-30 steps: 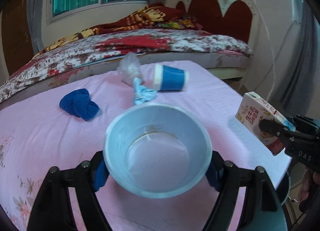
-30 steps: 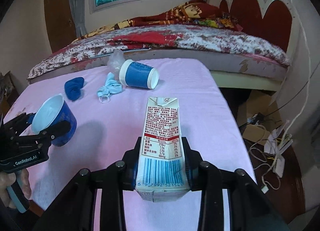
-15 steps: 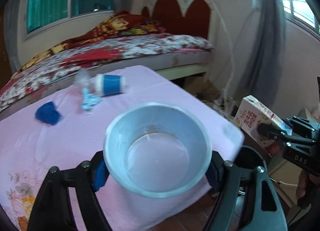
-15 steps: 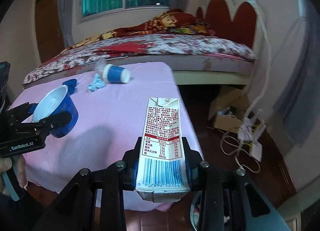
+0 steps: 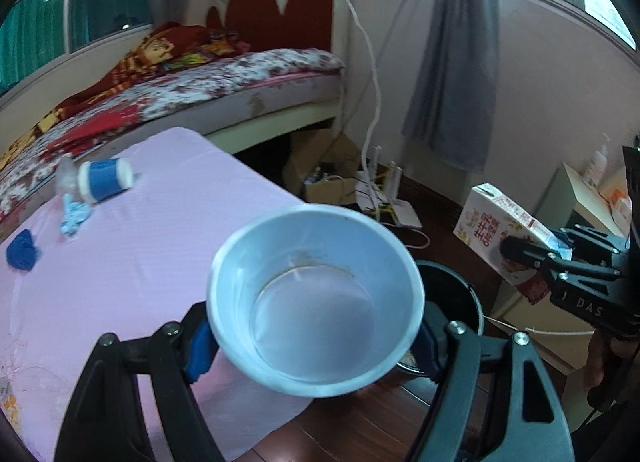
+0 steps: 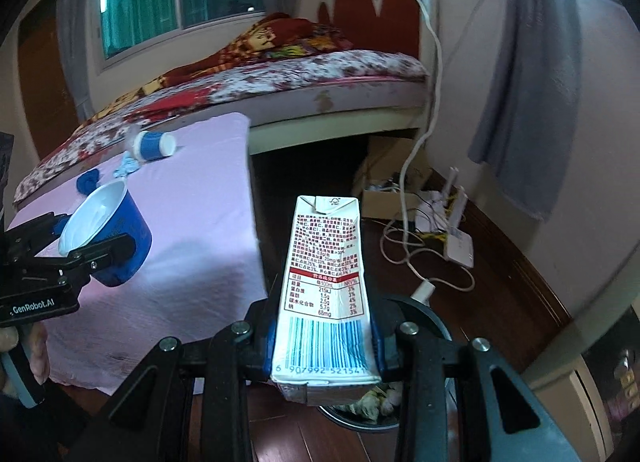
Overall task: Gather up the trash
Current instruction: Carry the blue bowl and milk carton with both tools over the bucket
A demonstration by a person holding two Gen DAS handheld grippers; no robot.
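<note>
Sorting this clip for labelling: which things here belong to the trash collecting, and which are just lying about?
Job: cup in left claw; carton in right claw; bin; second cup, plastic bag, tissue, blue wad on the table.

Lying about: bed, router, cables, curtain.

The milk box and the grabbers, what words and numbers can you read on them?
"6 907992 52154", last digit cut off: under the barcode on the milk carton.
"GenRobot.AI": left gripper body.
"DAS": right gripper body.
Carton's Chinese print and nutrition table: too small to read reliably.
</note>
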